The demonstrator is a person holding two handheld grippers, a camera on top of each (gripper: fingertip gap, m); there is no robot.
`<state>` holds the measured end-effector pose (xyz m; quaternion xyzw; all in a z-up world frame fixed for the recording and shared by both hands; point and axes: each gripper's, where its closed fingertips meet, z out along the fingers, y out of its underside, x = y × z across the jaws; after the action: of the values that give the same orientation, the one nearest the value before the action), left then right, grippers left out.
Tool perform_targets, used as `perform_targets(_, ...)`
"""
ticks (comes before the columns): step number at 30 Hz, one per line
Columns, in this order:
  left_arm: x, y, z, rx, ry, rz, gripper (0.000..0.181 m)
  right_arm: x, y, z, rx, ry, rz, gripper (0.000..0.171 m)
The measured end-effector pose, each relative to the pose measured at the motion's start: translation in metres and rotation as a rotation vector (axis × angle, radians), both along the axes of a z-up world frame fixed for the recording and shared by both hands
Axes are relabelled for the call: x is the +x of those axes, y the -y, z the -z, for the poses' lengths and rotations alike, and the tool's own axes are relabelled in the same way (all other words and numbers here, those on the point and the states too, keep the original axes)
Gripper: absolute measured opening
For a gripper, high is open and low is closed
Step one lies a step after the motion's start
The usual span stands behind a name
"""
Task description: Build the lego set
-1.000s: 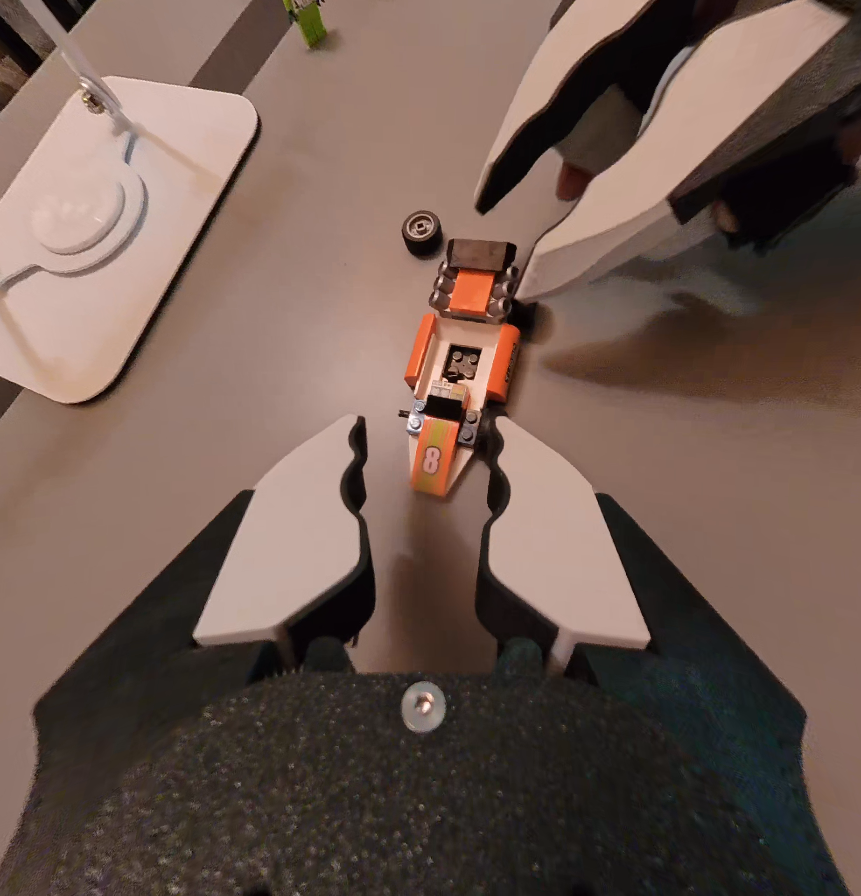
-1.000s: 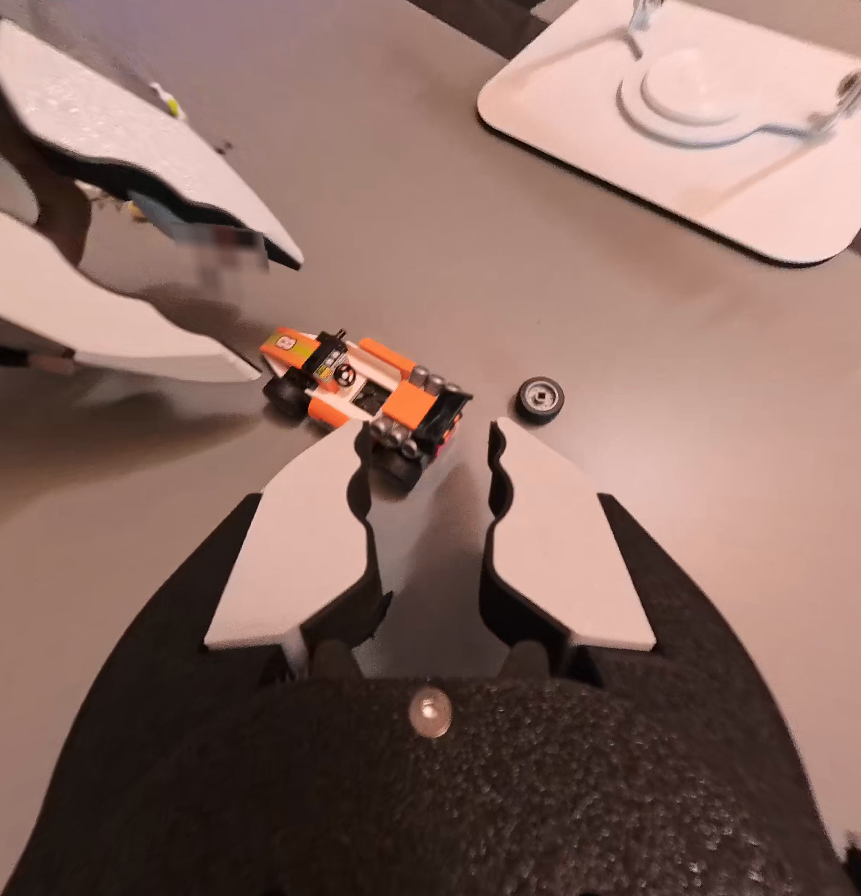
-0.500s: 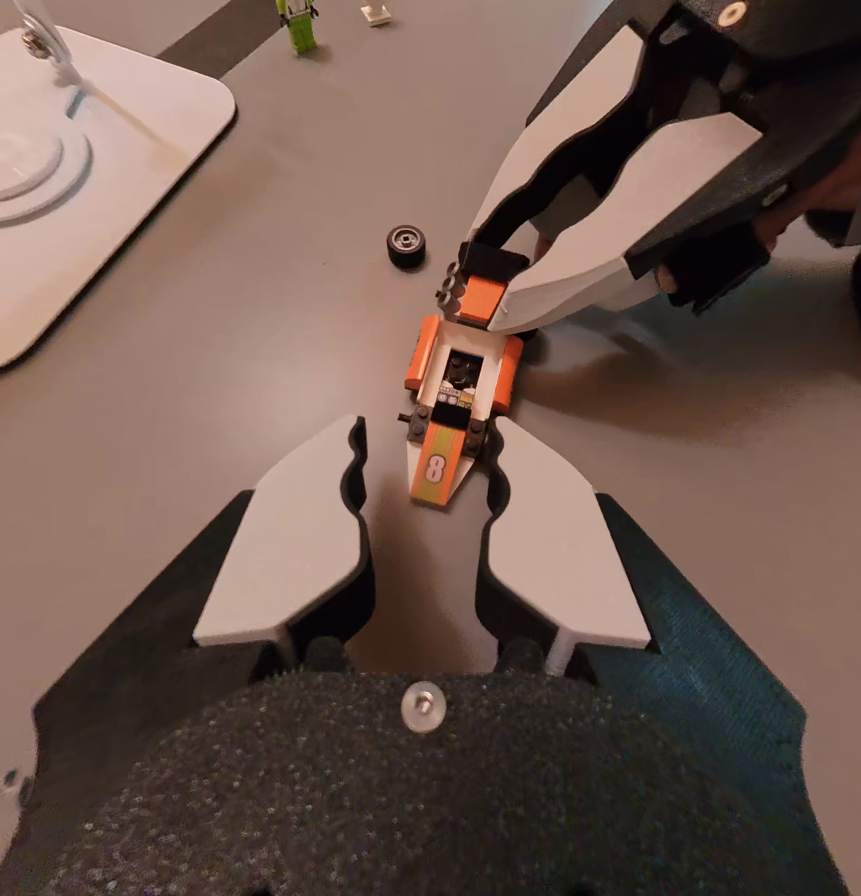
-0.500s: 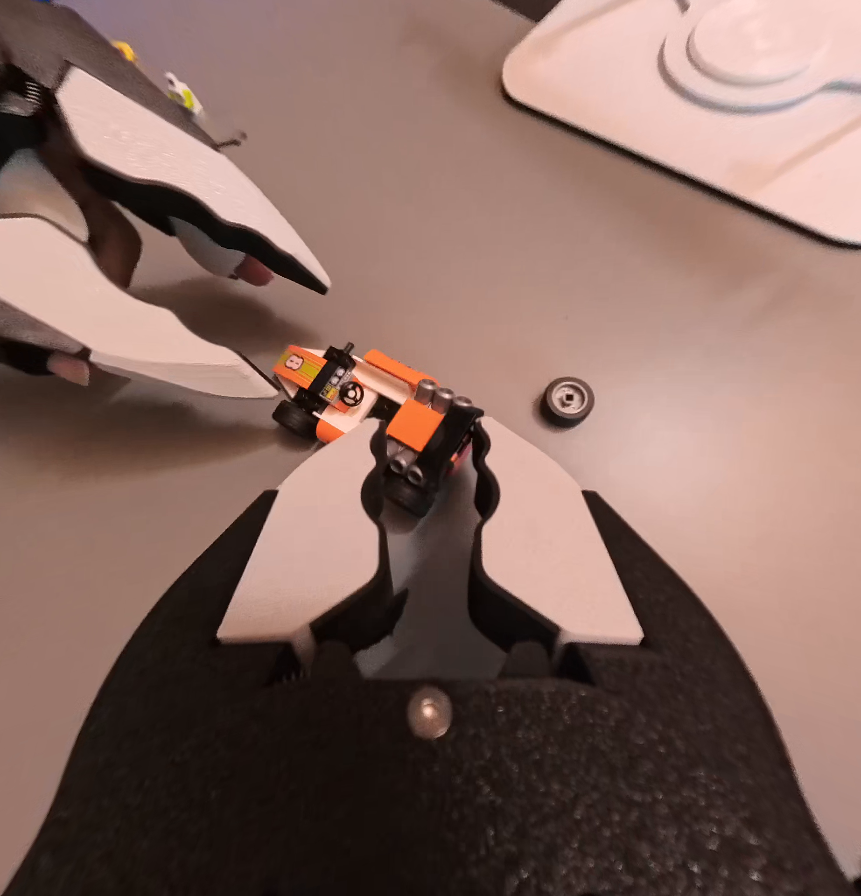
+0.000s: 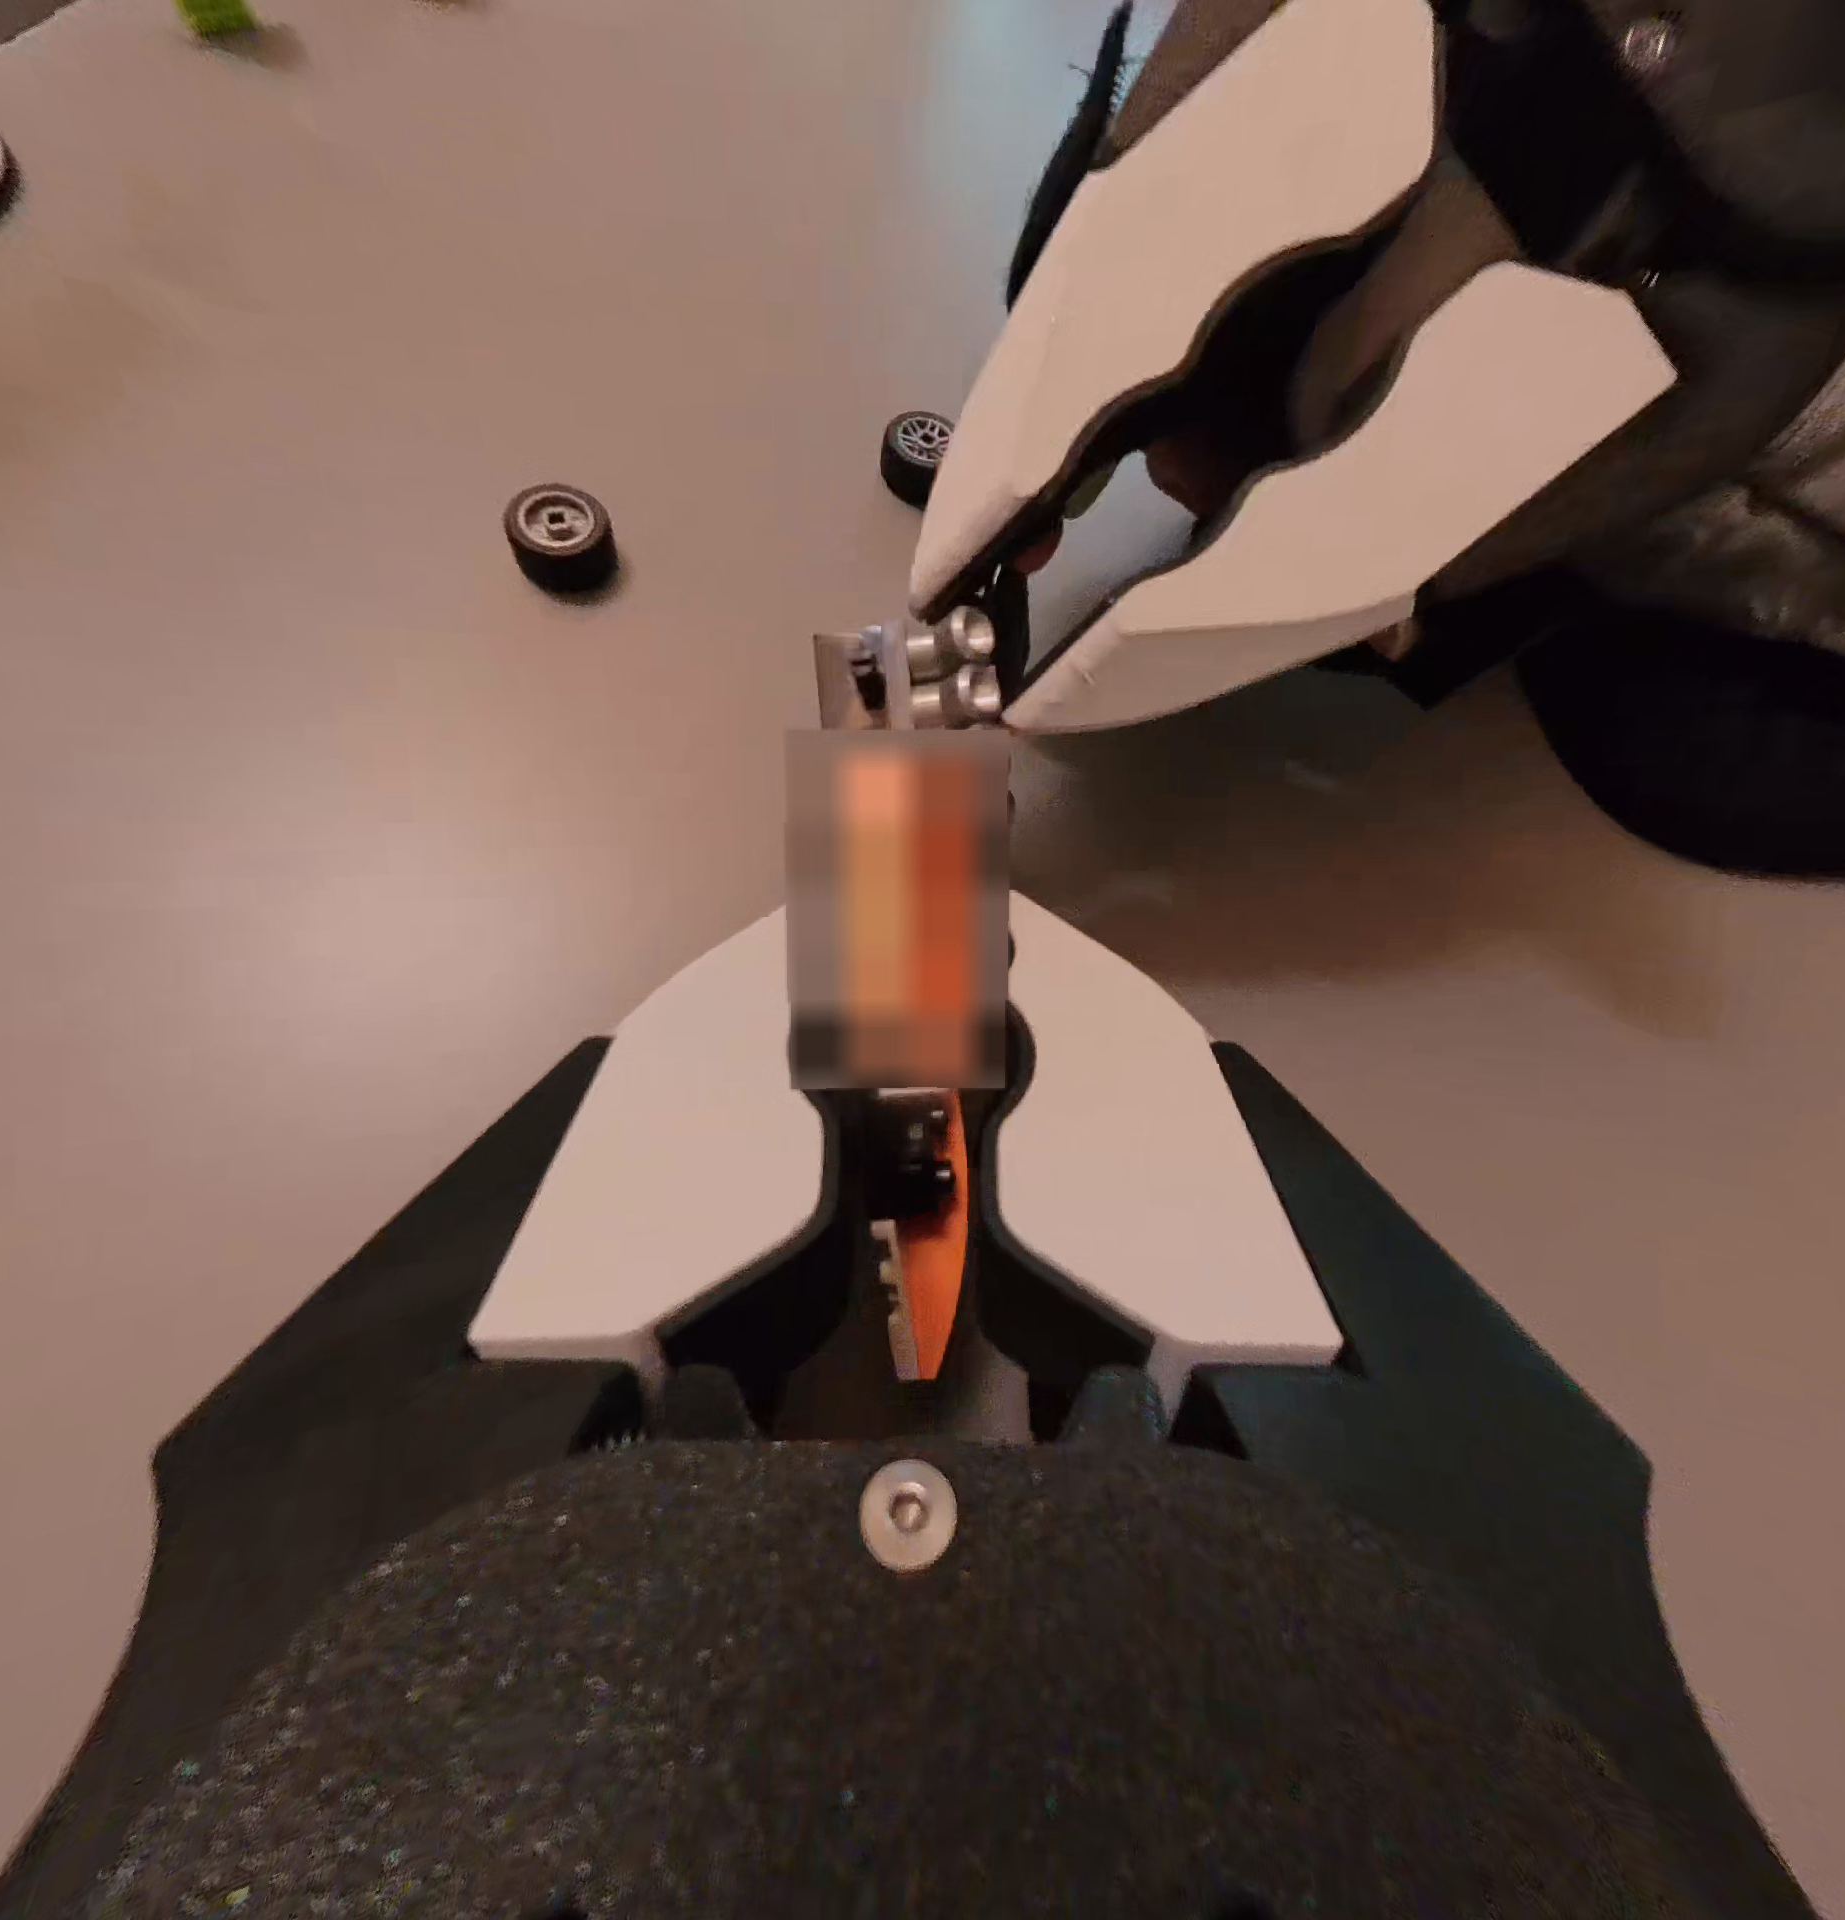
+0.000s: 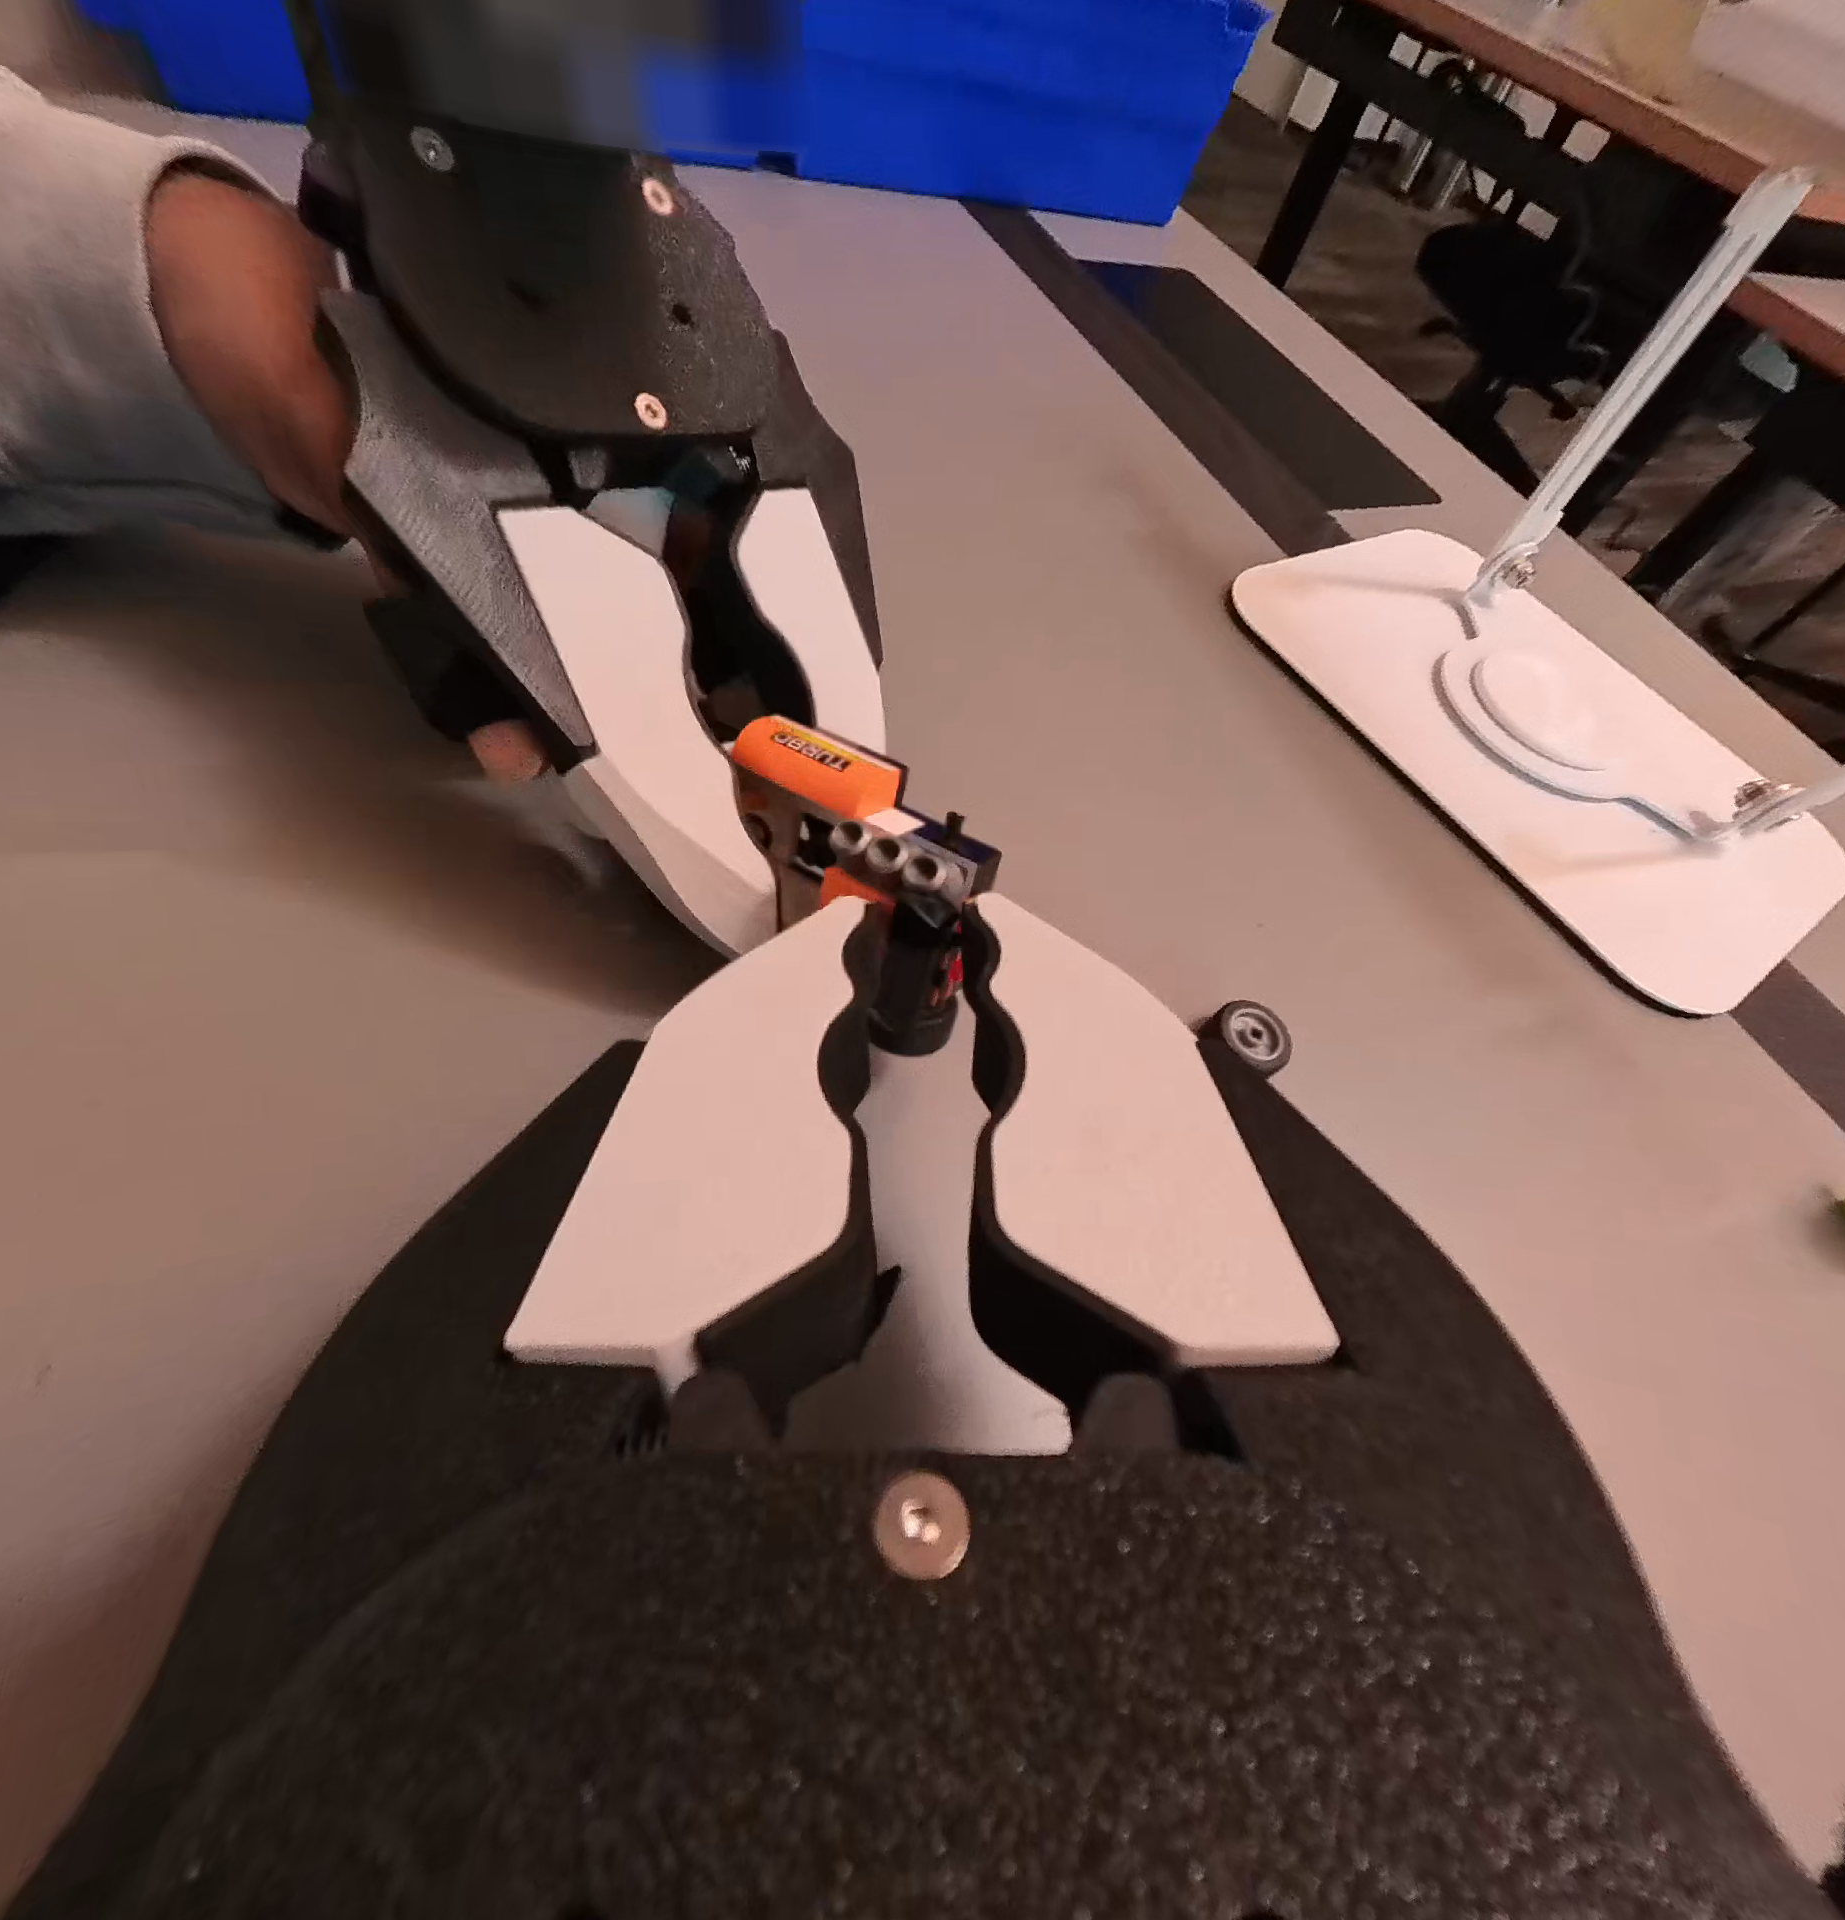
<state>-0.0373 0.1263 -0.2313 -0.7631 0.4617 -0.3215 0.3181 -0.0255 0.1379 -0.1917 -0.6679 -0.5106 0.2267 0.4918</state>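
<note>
Grey table (image 5: 326,883) was the base surface, with a blue bin (image 6: 1001,94) at 12 o'clock in the right wrist view and a white lamp base (image 6: 1583,758) at 2 o'clock; 0.5 s earlier that base filled the upper right of the view, and it now sat farther off. Left gripper (image 5: 902,987) had gone from wide open around the car's nose to closed tight on the orange lego car (image 6: 814,774), which was flat on the table before and now stood on its side, lifted, nose tucked back between the left fingers (image 5: 679,1164). Right gripper (image 6: 913,940) had narrowed from a loose straddle to a firm pinch on the car's rear end, just under the row of grey exhaust pipes (image 6: 887,857); whether the rear wheel it held was seated I could not tell. Car sat dead centre in both views, bridged between the two claws. One loose wheel (image 5: 562,535) lay at 10 o'clock from the car in the left wrist view, a second wheel (image 5: 918,452) at 12 o'clock, not visible before. Green piece (image 5: 217,16) at the top-left edge.
</note>
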Motion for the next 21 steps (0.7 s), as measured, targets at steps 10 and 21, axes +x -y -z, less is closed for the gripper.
perform_targets(10,-0.004,0.005,0.001,0.207,-0.131,0.087,0.020,0.003,0.011,-0.005,-0.043,0.010,-0.082,0.038)
perform_targets(21,0.006,0.025,0.003,0.319,-0.173,0.231,0.020,-0.010,0.040,0.029,-0.072,0.182,-0.218,0.032)
